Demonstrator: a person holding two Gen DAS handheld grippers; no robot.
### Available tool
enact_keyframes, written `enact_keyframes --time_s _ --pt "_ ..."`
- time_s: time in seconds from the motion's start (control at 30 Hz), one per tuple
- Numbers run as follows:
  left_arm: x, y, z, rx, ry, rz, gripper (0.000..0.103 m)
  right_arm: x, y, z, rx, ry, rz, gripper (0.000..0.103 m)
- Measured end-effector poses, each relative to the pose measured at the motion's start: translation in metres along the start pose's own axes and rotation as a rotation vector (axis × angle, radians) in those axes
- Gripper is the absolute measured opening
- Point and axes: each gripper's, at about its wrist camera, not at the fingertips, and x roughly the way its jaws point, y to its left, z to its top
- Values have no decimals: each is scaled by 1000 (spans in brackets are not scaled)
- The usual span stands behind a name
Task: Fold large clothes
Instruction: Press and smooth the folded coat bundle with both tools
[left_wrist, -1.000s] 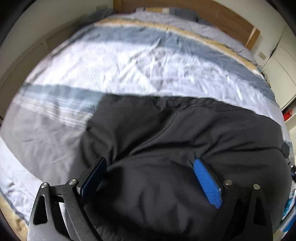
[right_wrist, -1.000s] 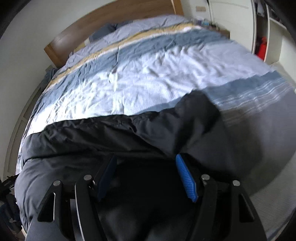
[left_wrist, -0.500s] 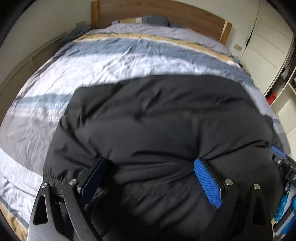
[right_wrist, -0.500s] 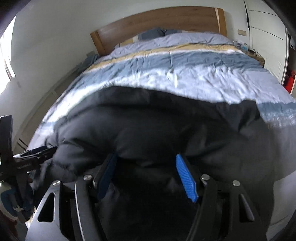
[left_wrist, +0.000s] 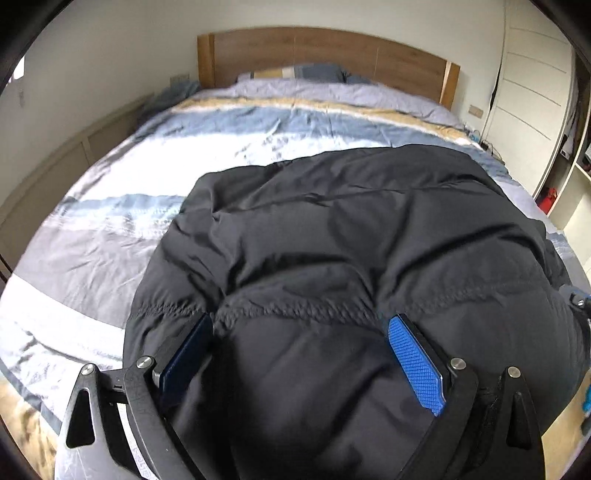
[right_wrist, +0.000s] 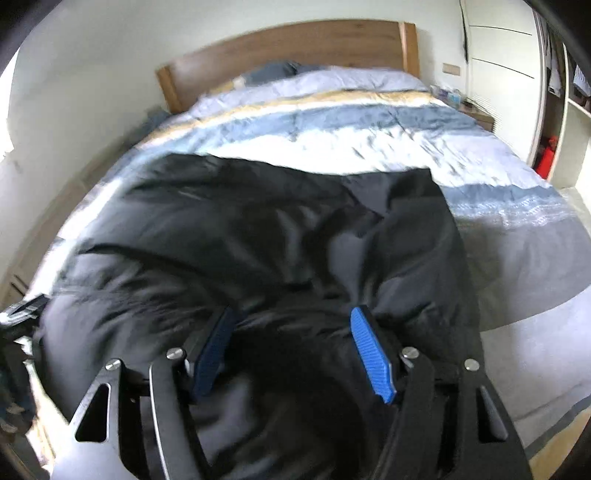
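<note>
The left gripper has its blue-padded jaws clamped wide on a thick bunched fold of the black quilted puffer jacket. The right gripper grips another bulky fold of the same jacket, its blue pads pressed into the padding on both sides. The jacket spreads out from both grips across the near half of the bed, lying on a striped duvet of blue, white, grey and tan bands. Beyond it stand the wooden headboard and, at the right, a white wardrobe.
</note>
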Motion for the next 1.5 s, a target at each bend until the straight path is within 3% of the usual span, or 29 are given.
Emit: enact_keyframes --time_s 0.23,0.53,0.7,1.5 --pt "-2 0 -18 3 -53 28 95 3 8 -24 2 13 54 65" --pt "-5 -1 -23 2 -76 35 95 1 3 -25 -7 17 -11 65" --pt "-10 1 -27 4 -77 40 95 -14 4 -32 -4 -8 0 65" --pt "-31 3 -44 33 -43 91 97 -45 -28 -65 70 34 -44 65"
